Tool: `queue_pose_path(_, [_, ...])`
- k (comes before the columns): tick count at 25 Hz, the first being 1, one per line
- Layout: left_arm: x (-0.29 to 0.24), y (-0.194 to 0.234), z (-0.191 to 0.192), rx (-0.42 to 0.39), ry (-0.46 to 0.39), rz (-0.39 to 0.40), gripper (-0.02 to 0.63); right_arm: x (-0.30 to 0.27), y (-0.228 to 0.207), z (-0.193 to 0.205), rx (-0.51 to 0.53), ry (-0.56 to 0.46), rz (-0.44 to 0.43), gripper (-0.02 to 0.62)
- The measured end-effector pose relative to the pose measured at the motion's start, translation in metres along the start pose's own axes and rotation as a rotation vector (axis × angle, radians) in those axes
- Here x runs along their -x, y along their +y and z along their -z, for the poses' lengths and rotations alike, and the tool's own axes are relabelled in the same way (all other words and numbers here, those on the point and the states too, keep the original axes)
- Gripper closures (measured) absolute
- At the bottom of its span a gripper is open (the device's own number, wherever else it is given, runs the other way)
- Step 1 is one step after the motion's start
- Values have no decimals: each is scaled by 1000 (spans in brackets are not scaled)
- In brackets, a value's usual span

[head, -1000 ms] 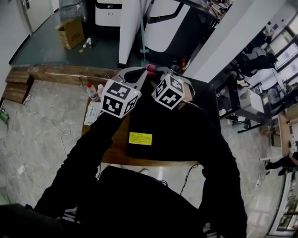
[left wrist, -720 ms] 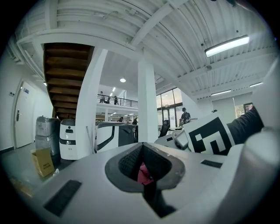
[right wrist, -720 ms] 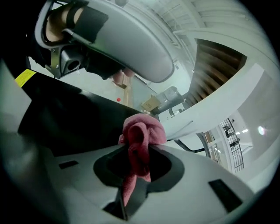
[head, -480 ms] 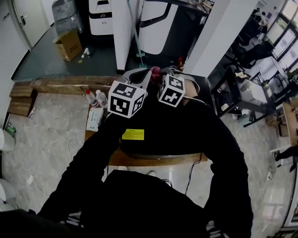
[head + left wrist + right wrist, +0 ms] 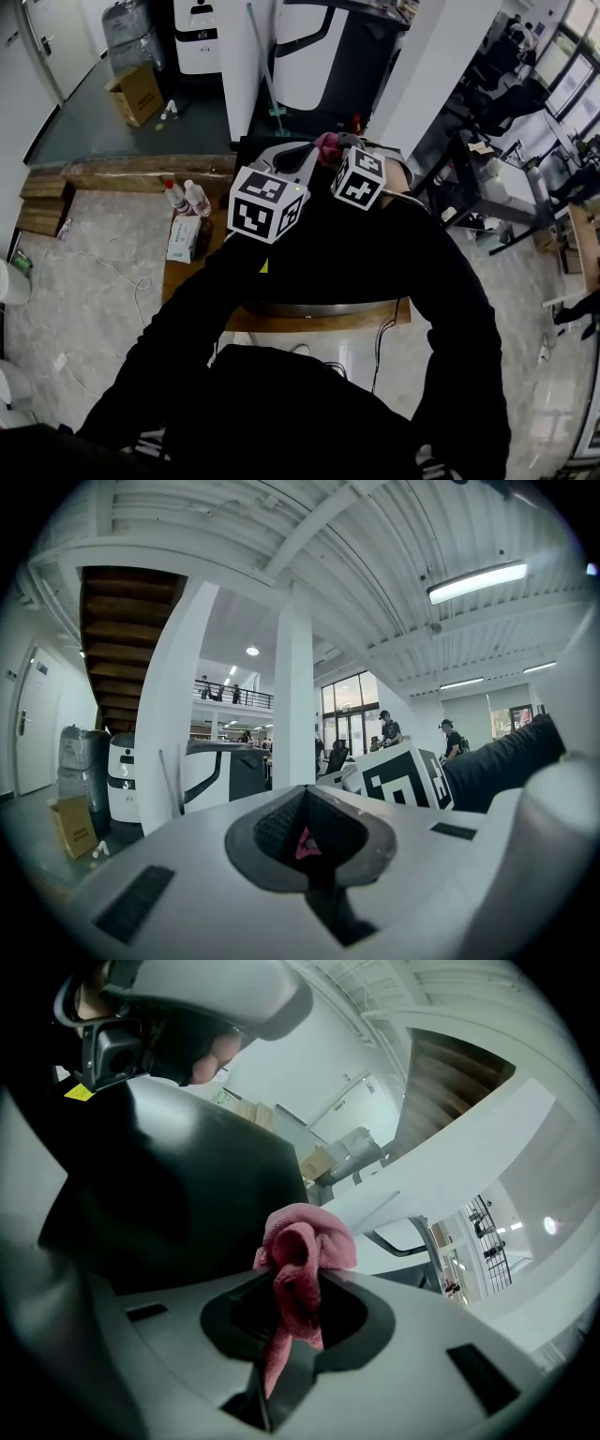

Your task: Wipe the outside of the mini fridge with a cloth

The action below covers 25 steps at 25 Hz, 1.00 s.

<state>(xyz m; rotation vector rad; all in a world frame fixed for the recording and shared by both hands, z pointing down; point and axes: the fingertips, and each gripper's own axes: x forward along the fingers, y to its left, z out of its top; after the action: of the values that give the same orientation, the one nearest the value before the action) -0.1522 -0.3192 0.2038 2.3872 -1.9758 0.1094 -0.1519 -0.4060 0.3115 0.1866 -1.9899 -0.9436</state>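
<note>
Over the glossy black mini fridge point(image 5: 173, 1194), a crumpled pink cloth point(image 5: 307, 1241) is clamped in the right gripper point(image 5: 292, 1290) — the left gripper point(image 5: 307, 841) is held closed, empty.

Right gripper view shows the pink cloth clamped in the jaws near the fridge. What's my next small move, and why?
Probably ease the right gripper down until the cloth presses on the mini fridge. The cloth is bunched in shut jaws by the black top's far edge, and no contact shows yet. The left gripper is shut on nothing.
</note>
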Motion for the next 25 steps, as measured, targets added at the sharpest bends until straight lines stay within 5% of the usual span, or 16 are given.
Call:
queue_pose_path(12, [-24,-62,-1,-1,3,12,600,24,-17,92,-14,86,30,508])
queue_pose_path(25, [-23,-79,-3,6,-3,-39,600,43,-31,166,-73,142,72,508])
